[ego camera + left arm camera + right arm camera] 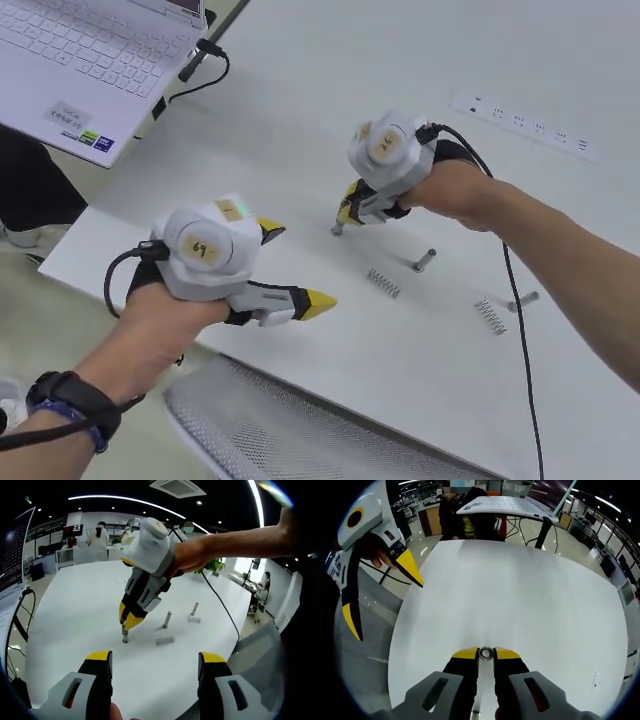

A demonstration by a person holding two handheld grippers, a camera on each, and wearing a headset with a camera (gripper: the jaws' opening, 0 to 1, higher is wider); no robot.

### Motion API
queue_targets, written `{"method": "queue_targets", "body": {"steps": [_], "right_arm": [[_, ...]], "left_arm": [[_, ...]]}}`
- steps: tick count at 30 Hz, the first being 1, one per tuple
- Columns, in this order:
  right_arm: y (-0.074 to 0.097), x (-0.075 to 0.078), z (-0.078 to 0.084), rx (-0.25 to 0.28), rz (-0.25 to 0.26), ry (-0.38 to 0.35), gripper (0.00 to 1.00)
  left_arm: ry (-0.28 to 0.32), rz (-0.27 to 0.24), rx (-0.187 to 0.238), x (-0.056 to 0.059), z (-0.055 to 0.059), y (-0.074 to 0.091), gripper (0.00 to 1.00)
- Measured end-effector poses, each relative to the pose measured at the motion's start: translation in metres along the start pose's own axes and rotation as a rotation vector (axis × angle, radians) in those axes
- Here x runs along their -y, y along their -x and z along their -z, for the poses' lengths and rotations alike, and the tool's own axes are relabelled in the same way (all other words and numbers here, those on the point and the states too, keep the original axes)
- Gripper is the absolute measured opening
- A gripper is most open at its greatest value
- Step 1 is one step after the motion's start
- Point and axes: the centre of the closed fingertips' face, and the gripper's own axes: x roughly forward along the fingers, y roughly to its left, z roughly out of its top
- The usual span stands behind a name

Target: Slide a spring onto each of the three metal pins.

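Jaws of the left gripper stand wide w/ nothing in them. It hangs low over the white table, near the front edge. Next over, the right gripper has its jaws pulled in narrow, pinching a spring. The spring sits right on top of the first pin, which stands up on the table. More to the right are the second pin & the third pin. One loose spring lies beside the second pin, & the other loose spring lies just beside the third.

I think the step now is pushing the held spring down the first pin. To do it well:
- Keep the spring straight & in line w/ the pin.
- Go down slow & don't squeeze hard, or the spring may bend.
- The pin is thin & could tip, so the left gripper could steady its bottom.

The left gripper view gives the side look: spring above, pin below, both in line. The right gripper view looks down along its jaws, so the spring is just a little ring between the yellow tips. How far down it sits can't be told there. The head view lays out both loose springs & the two bare pins.
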Motion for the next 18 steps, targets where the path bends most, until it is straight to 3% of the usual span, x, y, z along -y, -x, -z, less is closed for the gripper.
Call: {"method": "queue_targets", "body": {"steps": [18], "right_arm": [[-0.017,0.000,0.004,-0.019,-0.025,0.005,0.09]], "left_arm": [[-0.011,0.001,-0.015,-0.004,0.003,-0.003,0.66]]}}
